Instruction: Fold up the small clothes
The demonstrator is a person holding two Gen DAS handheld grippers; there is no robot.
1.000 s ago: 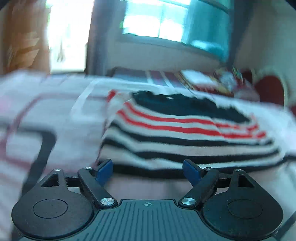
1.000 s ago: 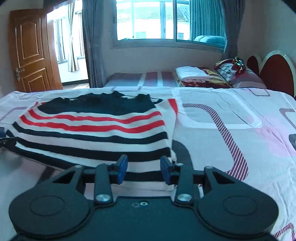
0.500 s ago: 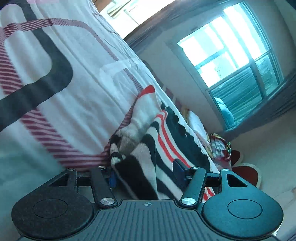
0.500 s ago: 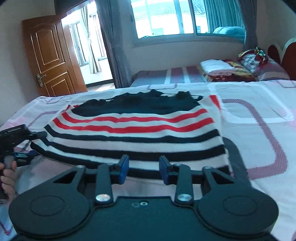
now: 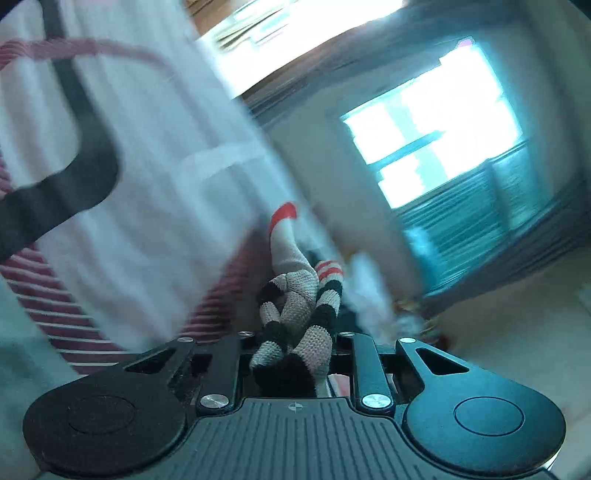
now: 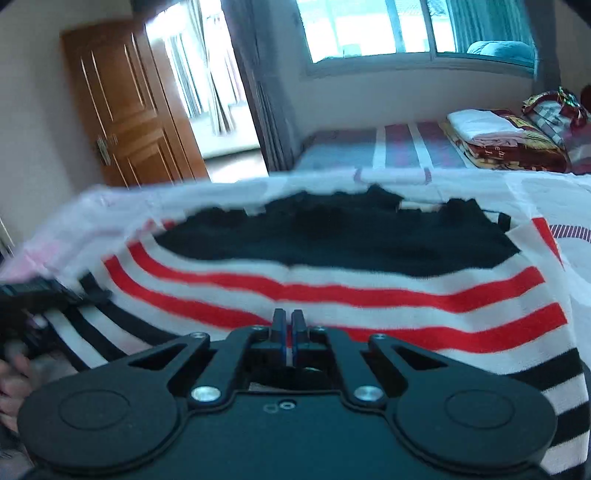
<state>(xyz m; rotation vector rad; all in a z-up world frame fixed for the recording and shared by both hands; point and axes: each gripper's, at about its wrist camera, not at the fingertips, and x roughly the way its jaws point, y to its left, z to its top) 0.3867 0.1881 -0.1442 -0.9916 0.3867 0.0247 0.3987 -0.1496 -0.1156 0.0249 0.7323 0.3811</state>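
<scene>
A small knit sweater (image 6: 332, 280) with black, white and red stripes and a black top lies spread on the bed. My right gripper (image 6: 288, 325) is shut over its near hem, and the cloth runs under the fingers. My left gripper (image 5: 295, 354) is shut on a bunched corner of the sweater (image 5: 295, 314), which stands up twisted between the fingers. The left gripper also shows in the right wrist view (image 6: 40, 291) at the sweater's left edge, held by a hand.
The bed sheet (image 5: 147, 147) is white with pink and black curved bands. A second bed (image 6: 388, 151) with folded blankets (image 6: 498, 136) stands behind. A wooden door (image 6: 122, 110) is at the far left, a window (image 6: 388, 29) at the back.
Both grippers have closed on the sweater's hem: the right came forward over the near edge and shut, the left shut on the bunched corner. The left view is tilted and blurred with motion.
</scene>
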